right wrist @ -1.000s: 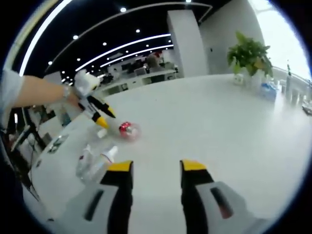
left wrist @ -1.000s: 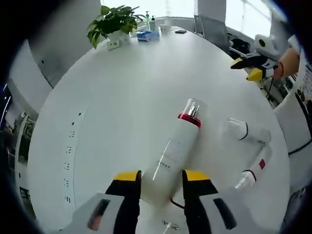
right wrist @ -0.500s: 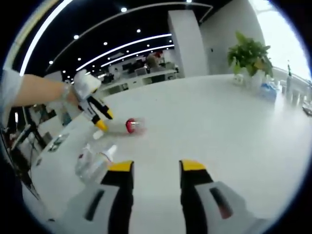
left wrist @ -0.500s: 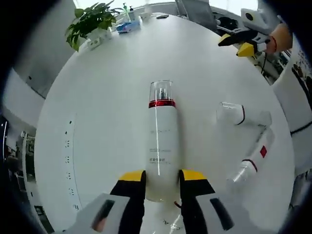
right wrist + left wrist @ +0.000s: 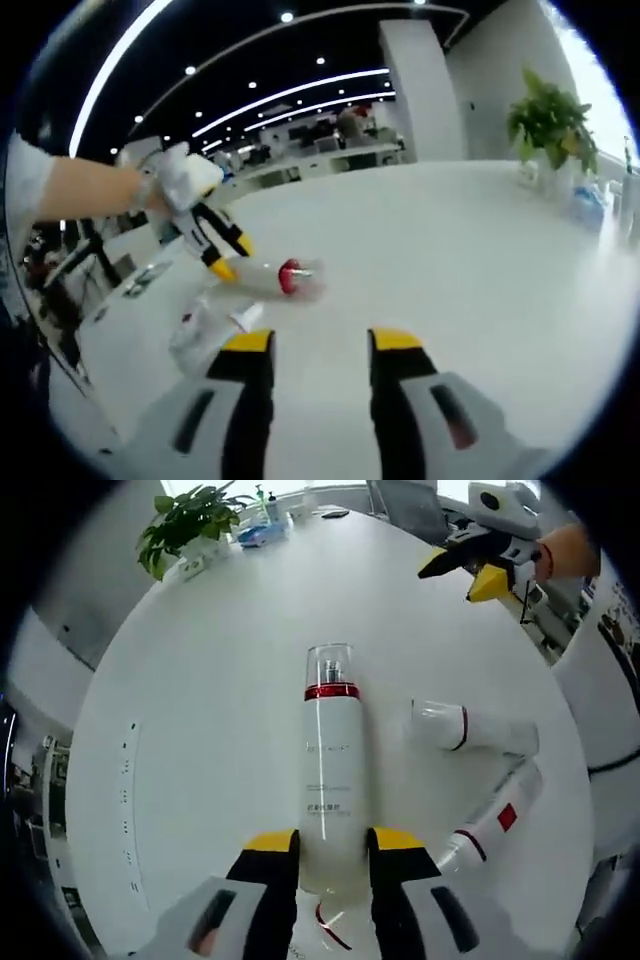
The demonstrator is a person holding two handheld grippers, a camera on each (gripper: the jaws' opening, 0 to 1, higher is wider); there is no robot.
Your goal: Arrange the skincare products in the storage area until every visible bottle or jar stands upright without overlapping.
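Compared with half a second before, the tall white pump bottle (image 5: 331, 770) sat much the same between the left gripper (image 5: 332, 848) jaws, while the two smaller products to its right lay closer to it in the left gripper view, and the right gripper (image 5: 470, 567) had drifted inward at the far edge of the white table (image 5: 200, 710).

Nearest, the left gripper's yellow-tipped jaws were closed against the base of that bottle, holding it. The bottle had a red band and a clear cap and pointed away along the jaws; whether its base touched the table could not be told.

Just beyond, to the right, a short white bottle with a red ring (image 5: 465, 727) lay on its side, and a slim white tube with a red label (image 5: 492, 823) lay beside it, close but not clearly touching.

In the right gripper view, the right gripper (image 5: 320, 345) jaws stood apart with nothing between them, hovering above the table.

Farther off, a potted plant (image 5: 190, 525) stood at the table's far end.

Judging by this, the task was early: one bottle in hand, two products not yet upright.
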